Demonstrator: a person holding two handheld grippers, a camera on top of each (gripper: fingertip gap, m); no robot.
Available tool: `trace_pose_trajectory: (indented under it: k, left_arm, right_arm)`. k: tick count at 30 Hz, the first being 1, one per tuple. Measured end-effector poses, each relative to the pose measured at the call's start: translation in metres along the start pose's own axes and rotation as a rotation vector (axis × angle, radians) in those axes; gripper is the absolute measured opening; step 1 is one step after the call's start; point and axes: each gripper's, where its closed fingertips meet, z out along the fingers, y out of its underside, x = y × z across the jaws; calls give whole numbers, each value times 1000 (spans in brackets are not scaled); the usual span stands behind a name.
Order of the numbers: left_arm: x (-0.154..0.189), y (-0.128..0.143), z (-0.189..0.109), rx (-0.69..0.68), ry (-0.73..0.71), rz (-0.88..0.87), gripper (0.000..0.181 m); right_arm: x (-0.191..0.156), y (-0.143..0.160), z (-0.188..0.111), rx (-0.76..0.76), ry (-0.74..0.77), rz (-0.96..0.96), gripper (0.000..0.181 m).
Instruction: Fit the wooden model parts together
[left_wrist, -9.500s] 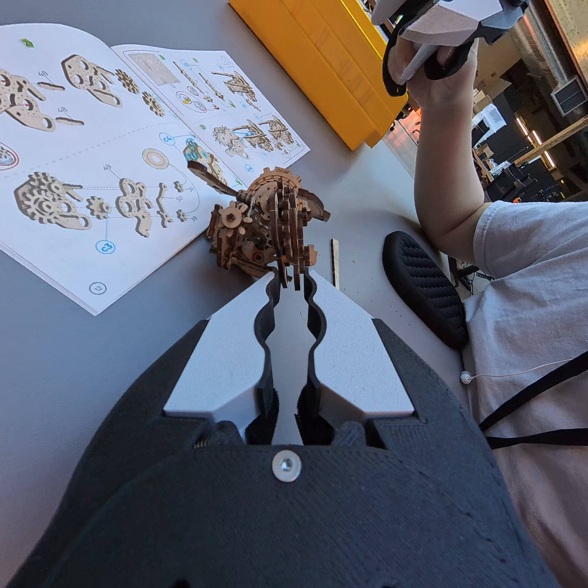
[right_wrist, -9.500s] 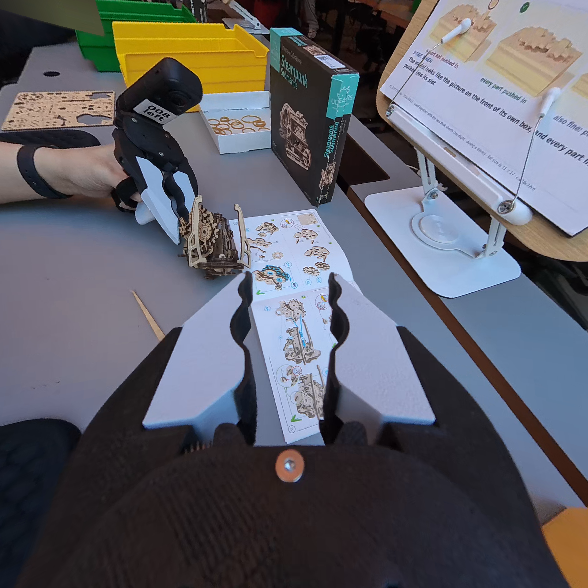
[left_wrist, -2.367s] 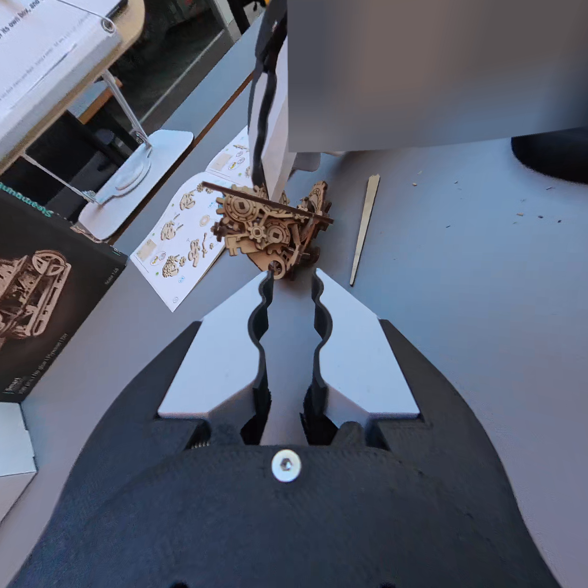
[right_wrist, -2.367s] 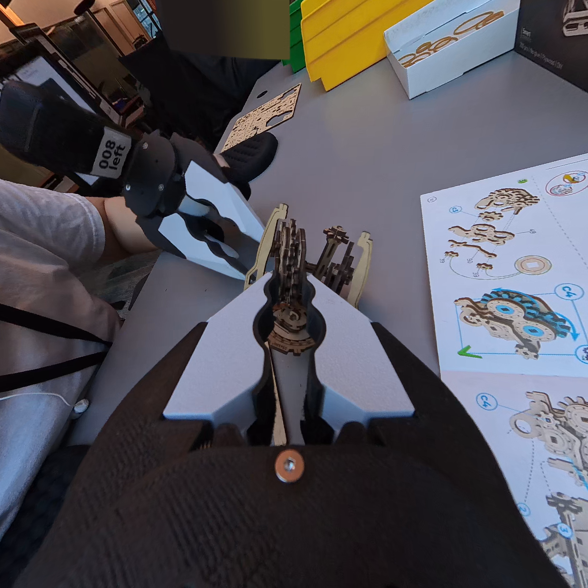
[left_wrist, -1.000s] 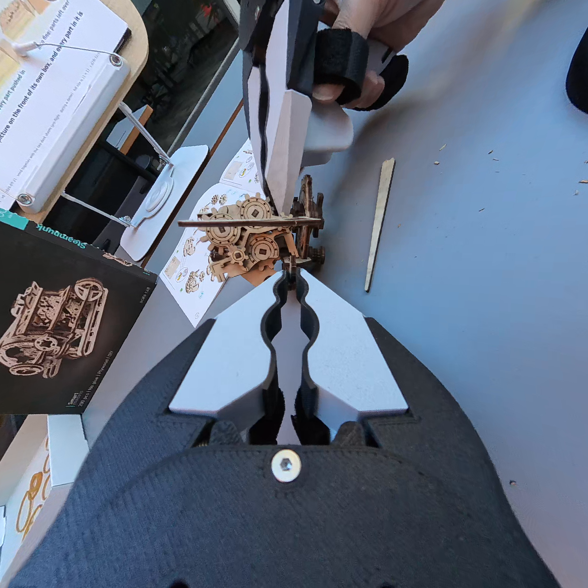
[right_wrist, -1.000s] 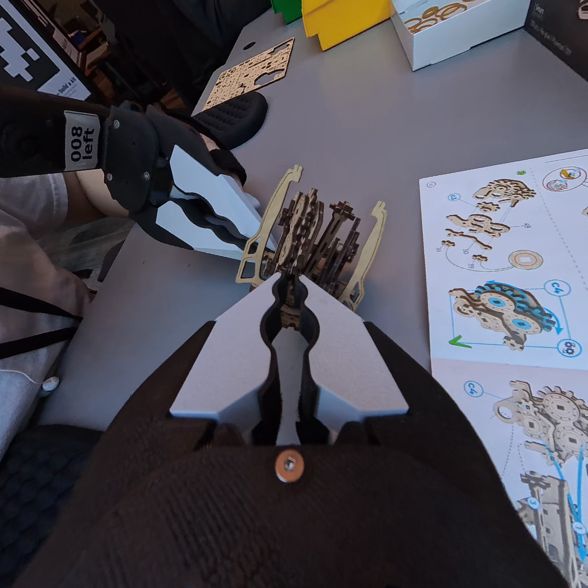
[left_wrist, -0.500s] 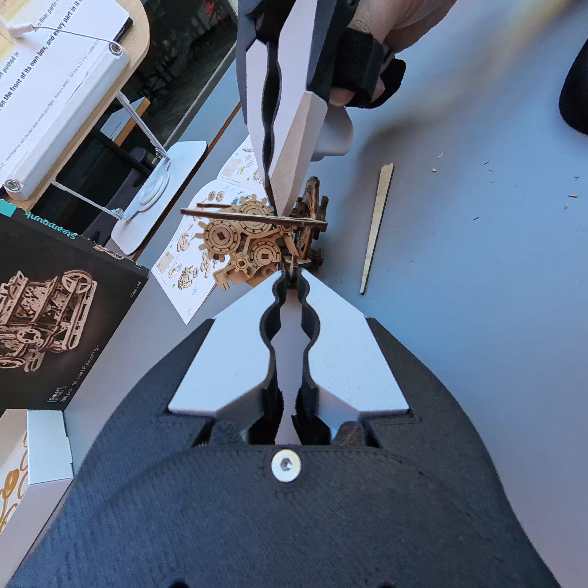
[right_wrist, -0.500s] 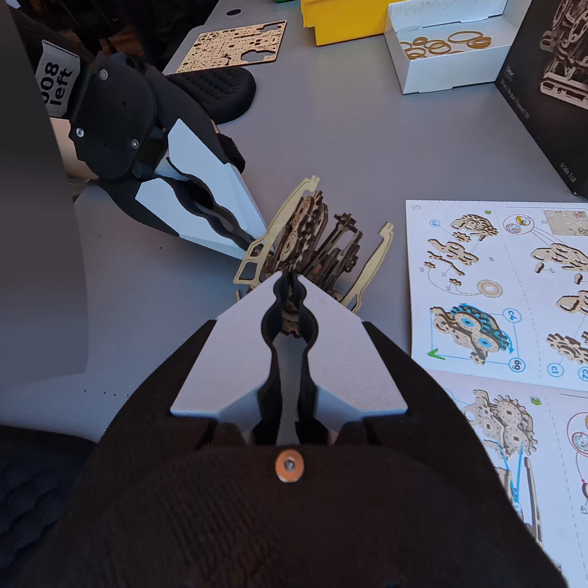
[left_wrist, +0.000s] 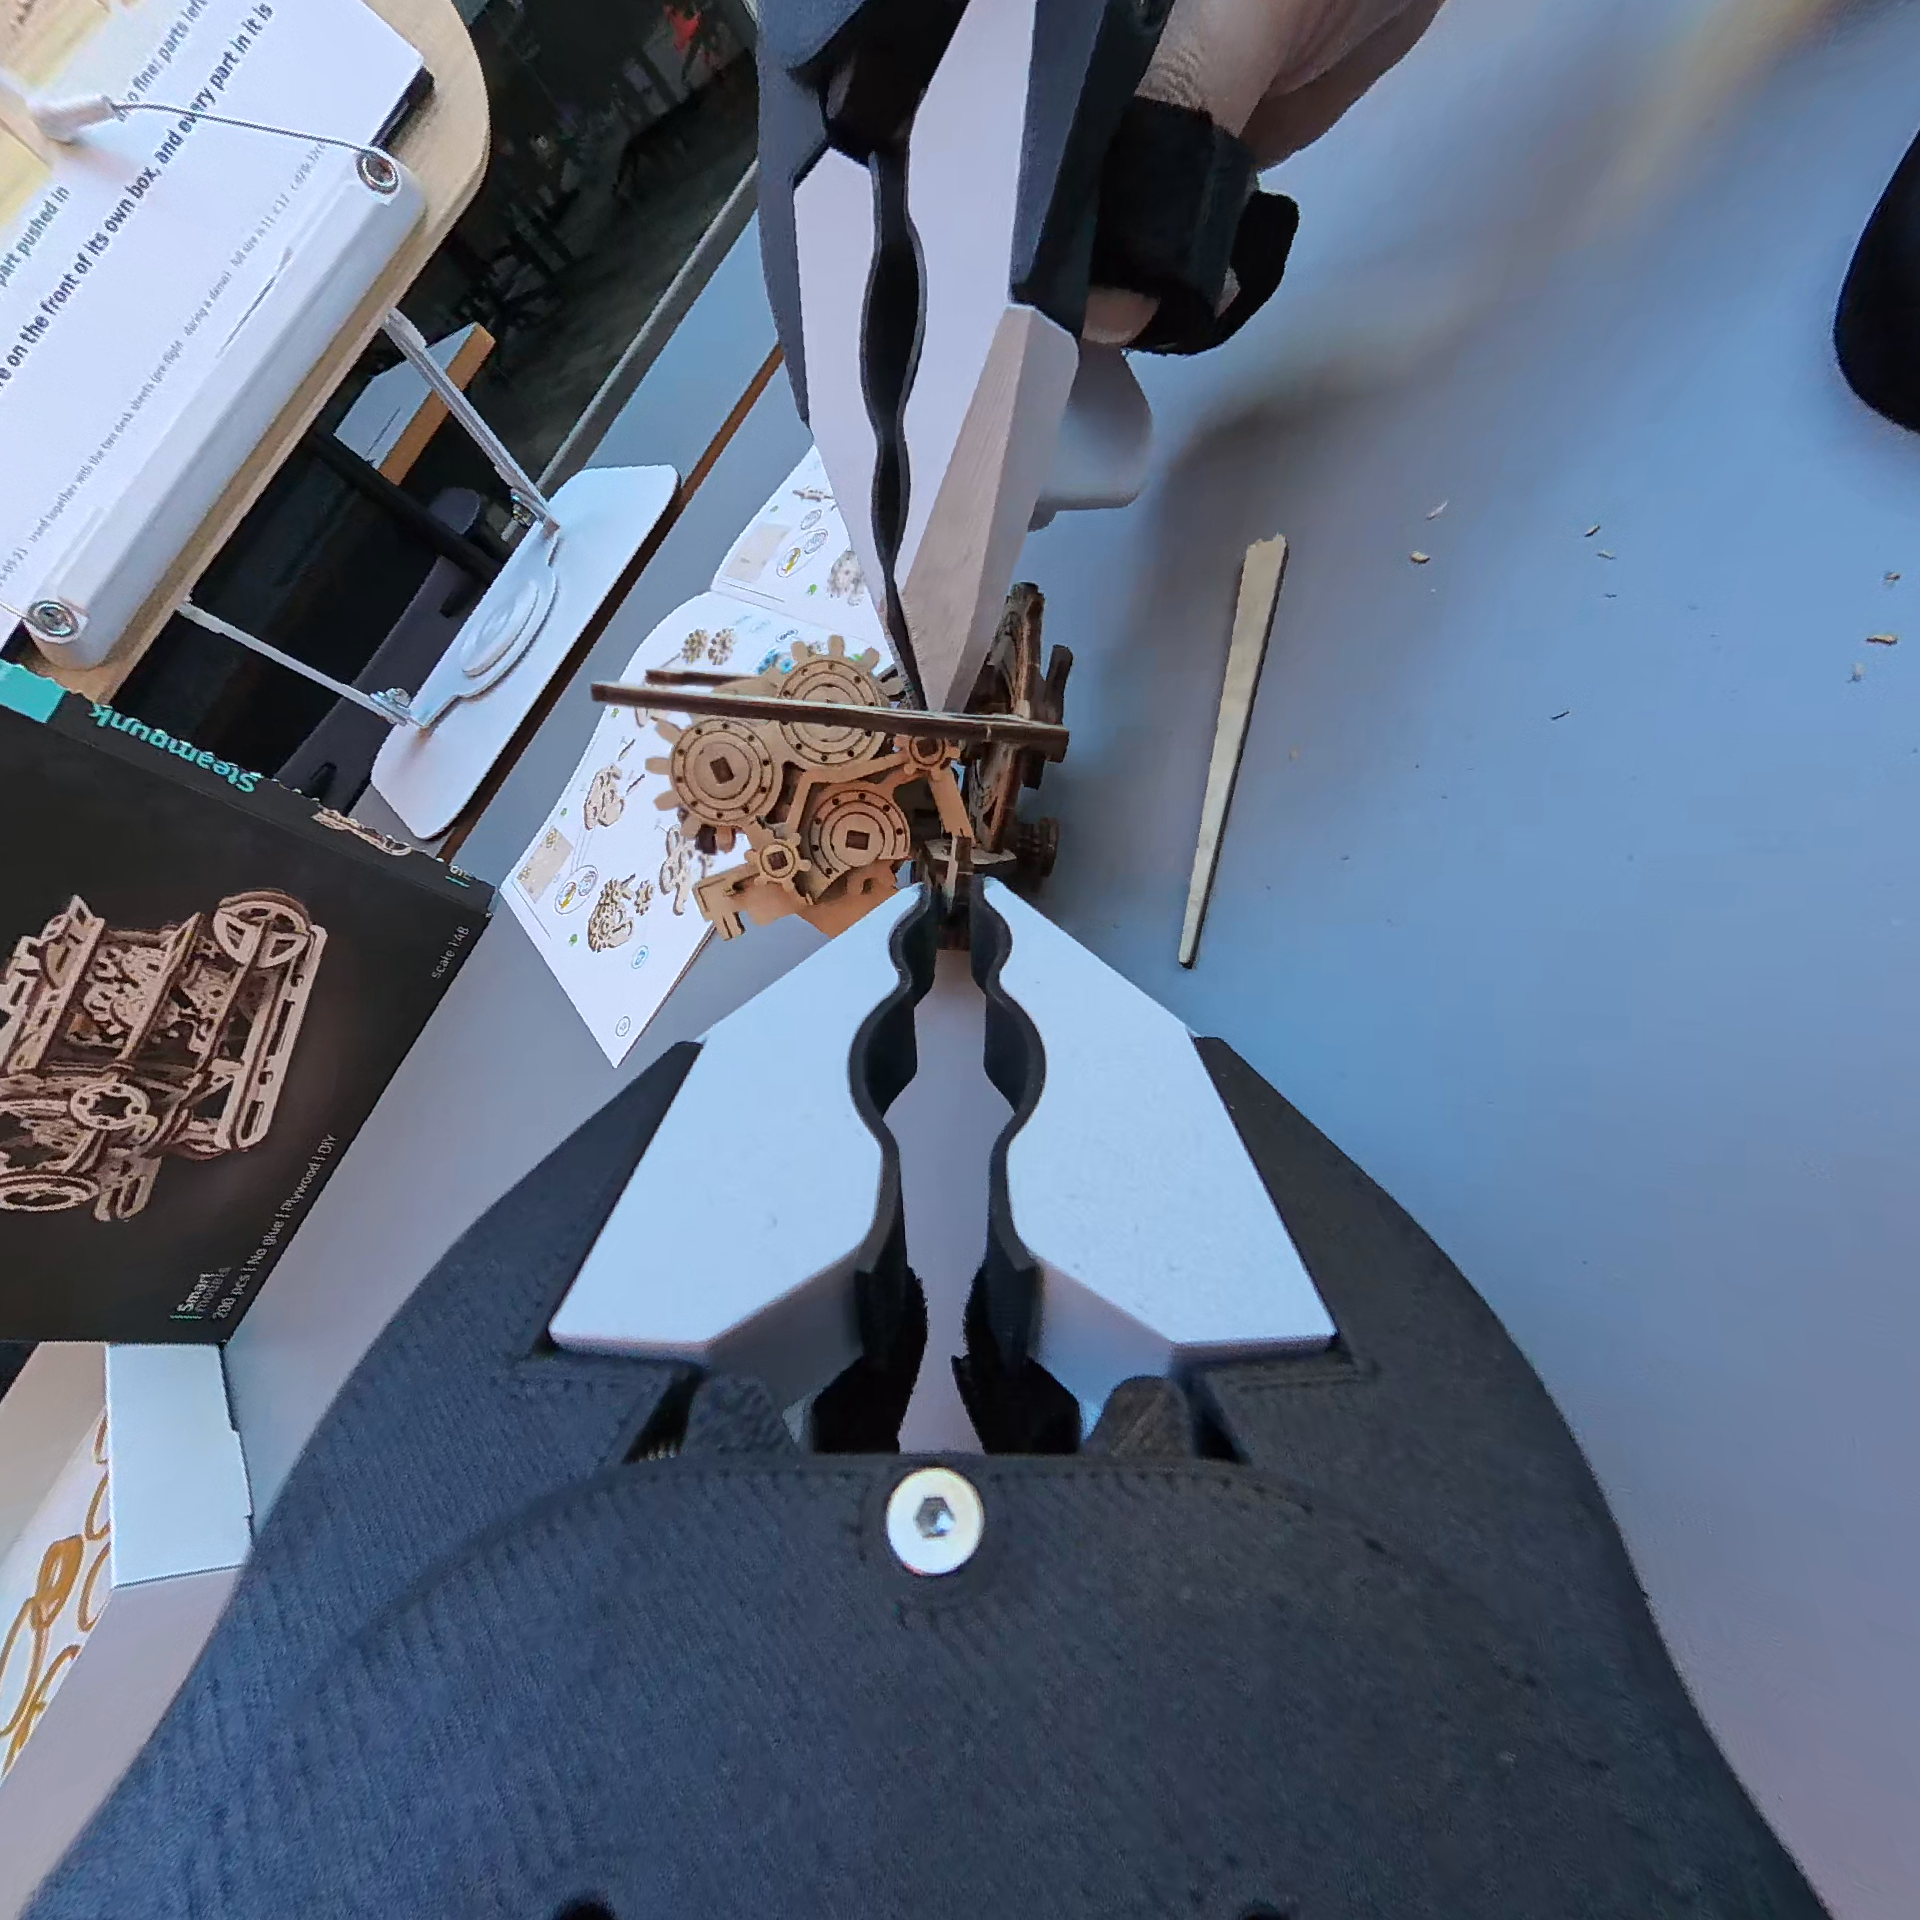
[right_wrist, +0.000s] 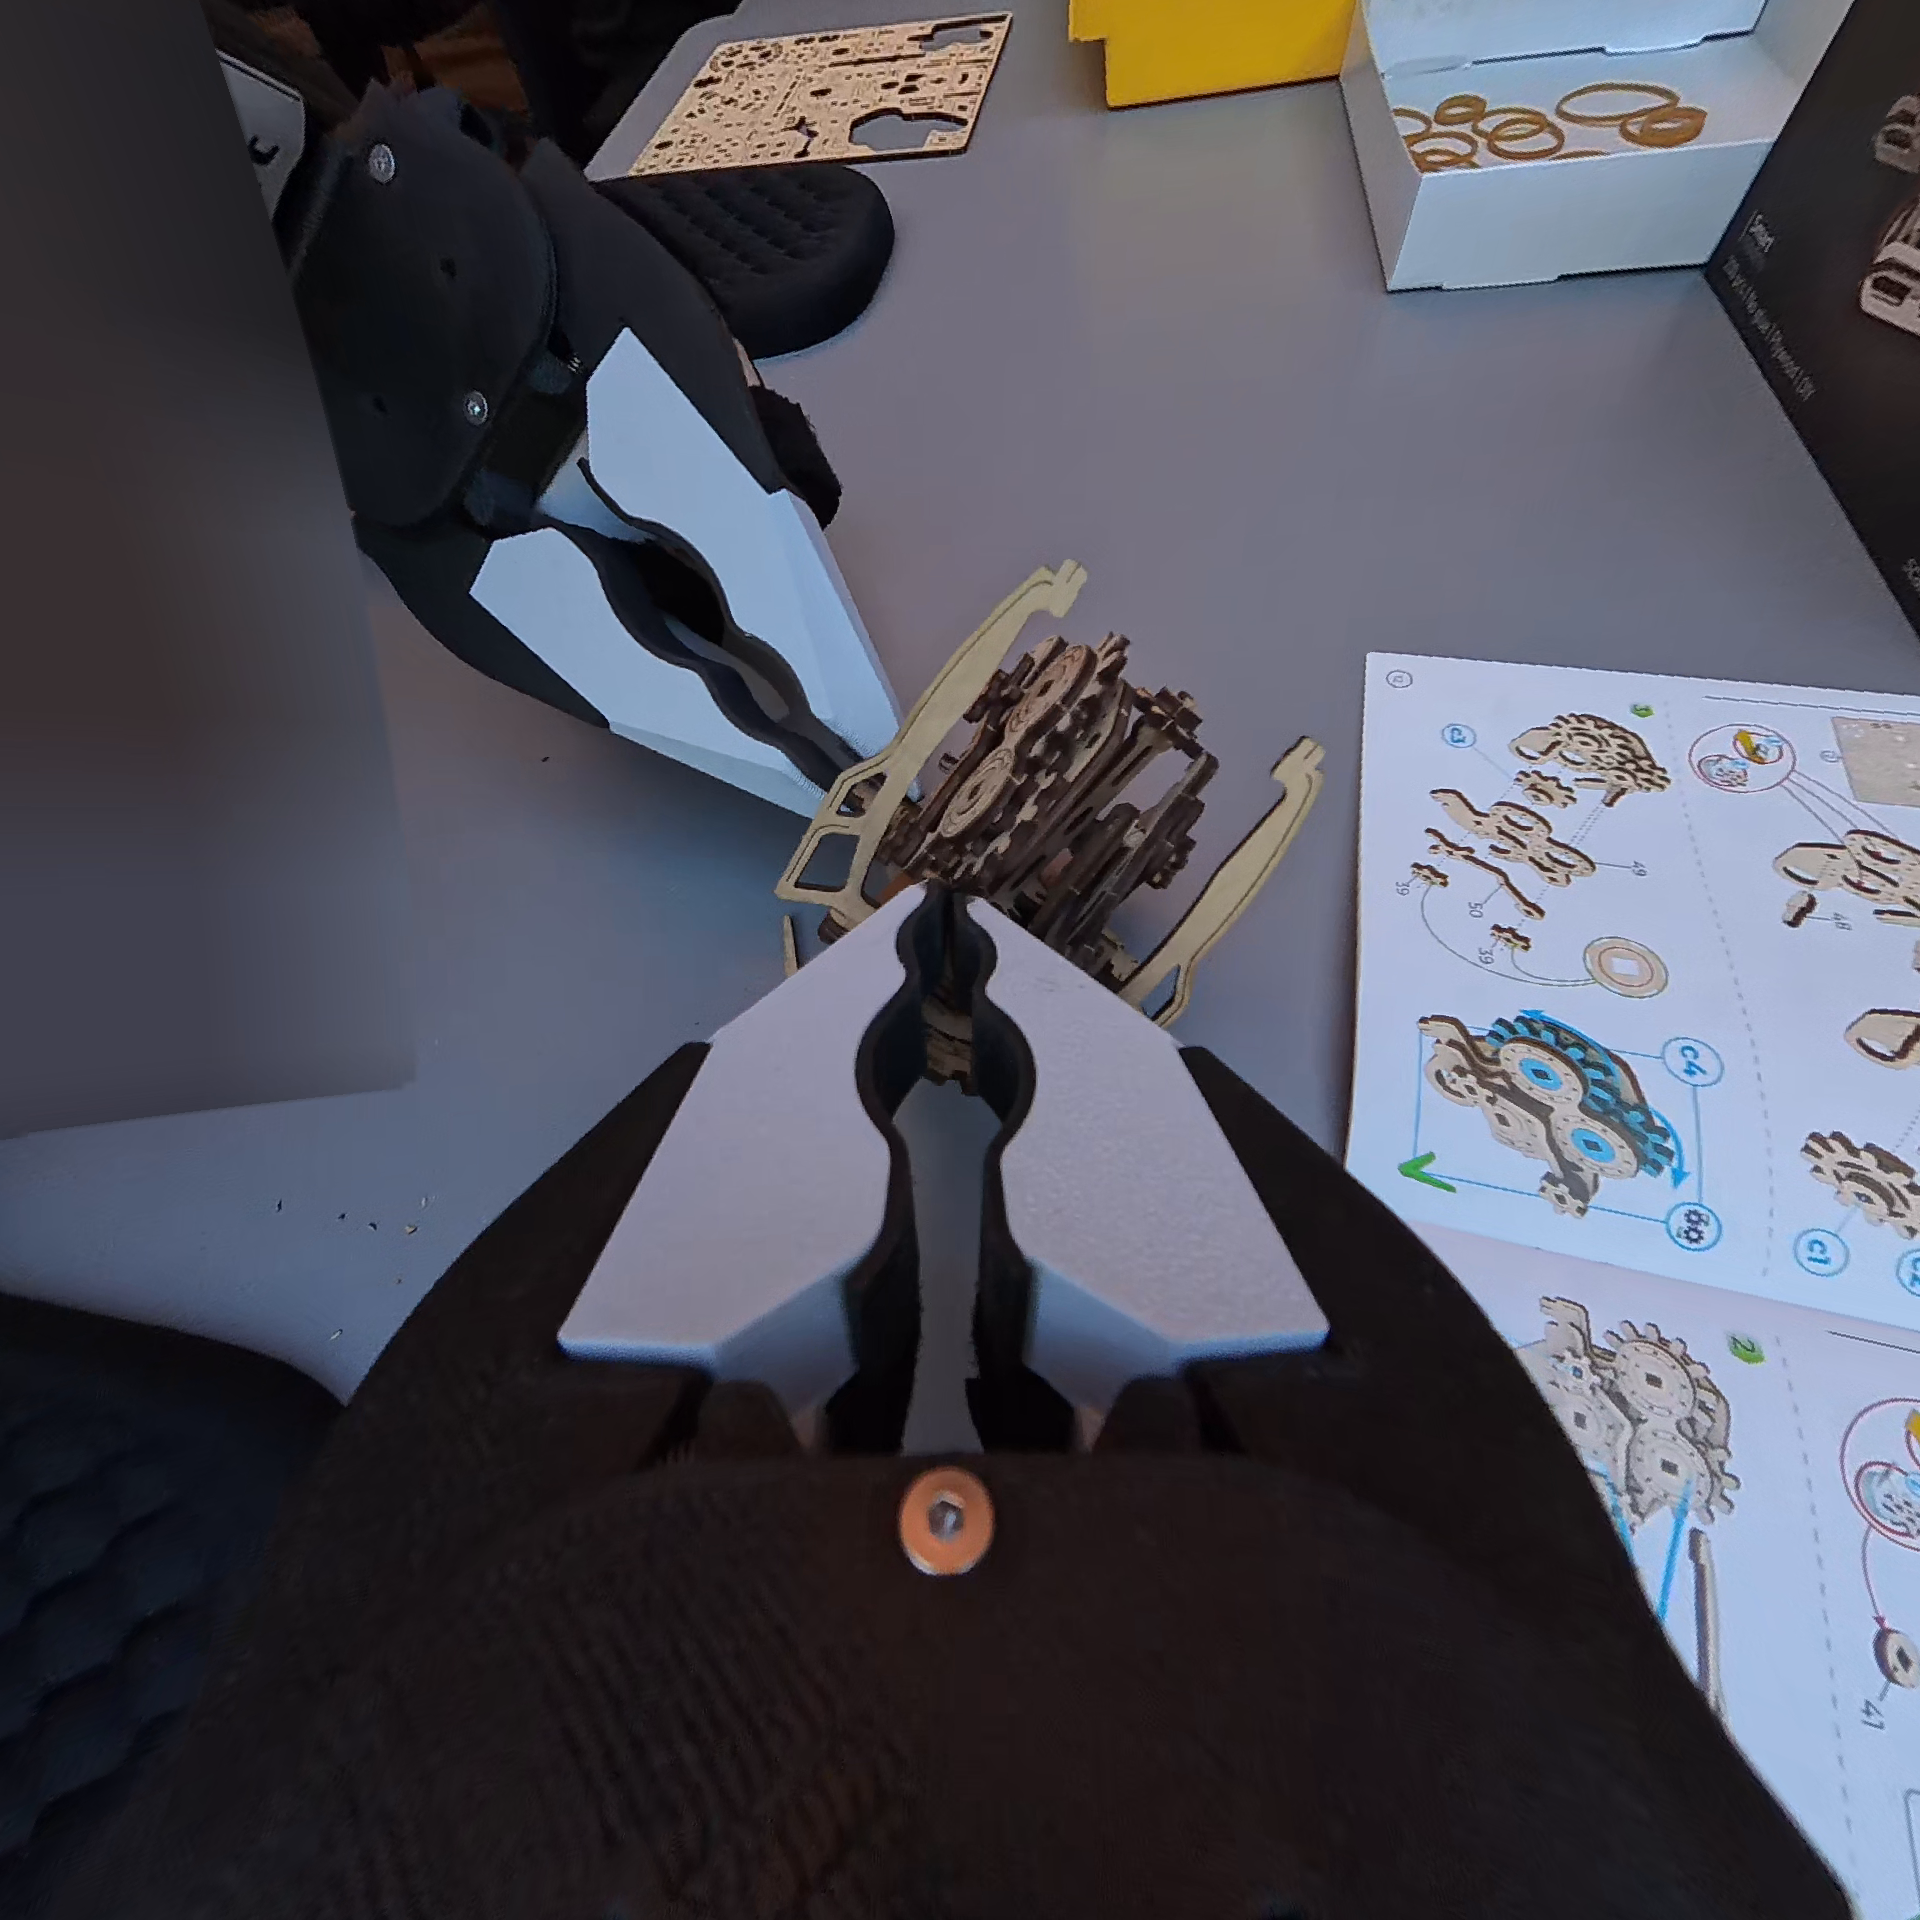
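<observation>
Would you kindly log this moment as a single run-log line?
left gripper: shut on wooden model | right gripper: shut on wooden model | model: on grey table | phase: fitting

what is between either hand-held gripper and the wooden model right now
Nothing visible. The left hand-held gripper is shut on a small part at the wooden model's near edge, and the right hand-held gripper is shut on the model from its own side. The wooden stick lies apart on the table.
</observation>
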Motion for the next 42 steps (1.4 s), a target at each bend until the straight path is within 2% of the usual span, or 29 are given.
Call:
trace_pose_trajectory:
  k: [22,42]
  left_arm:
    - [-1,2,1,-8,-6,1,4]
    - [0,0,0,1,-10,36,3]
  right_arm:
    - [0,2,2,-52,83,-113,0]
    - [2,1,-9,-93,52,-146,10]
